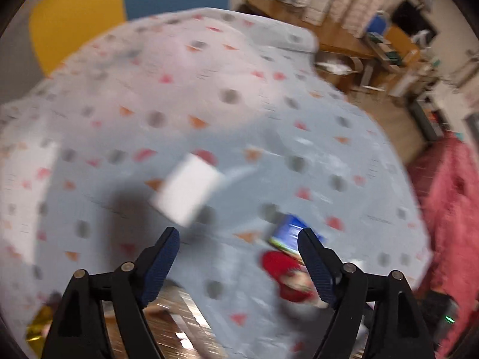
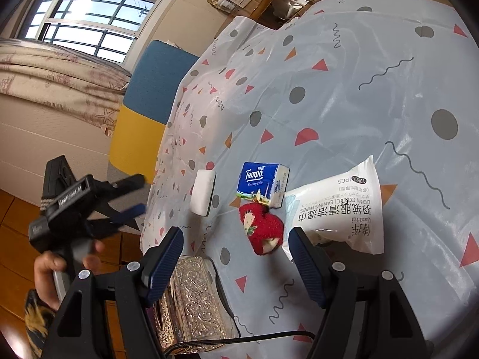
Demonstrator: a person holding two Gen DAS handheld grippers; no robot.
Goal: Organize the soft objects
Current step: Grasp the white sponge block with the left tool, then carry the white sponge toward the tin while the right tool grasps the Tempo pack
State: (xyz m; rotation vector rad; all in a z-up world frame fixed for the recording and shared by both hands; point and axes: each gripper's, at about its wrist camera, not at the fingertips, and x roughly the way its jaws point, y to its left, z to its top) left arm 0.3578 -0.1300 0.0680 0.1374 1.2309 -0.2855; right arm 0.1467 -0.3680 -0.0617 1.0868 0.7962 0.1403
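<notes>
**Soft items lying in a cluster on the patterned table**

Pale blue cloth (image 2: 344, 95) printed with dots, triangles and squiggles is covering the table, with a window (image 2: 89, 15) and a blue and yellow panel (image 2: 143, 107) showing behind it. On the cloth, a white sponge (image 2: 204, 192) is lying near the table's edge, a blue Tempo tissue pack (image 2: 263, 184) is sitting just beside it, and a red strawberry plush (image 2: 261, 228) is touching the pack's near corner. A white wipes packet (image 2: 341, 206) is lying just beside the plush. An embossed silver tissue box (image 2: 194, 302) is standing at the near edge.

The right gripper (image 2: 236, 239) is hovering over the plush with its jaws spread wide, holding nothing. The left gripper (image 1: 239, 239) is also standing wide apart and empty; its view is blurring heavily, yet the sponge (image 1: 188, 191) is showing ahead of it.
</notes>
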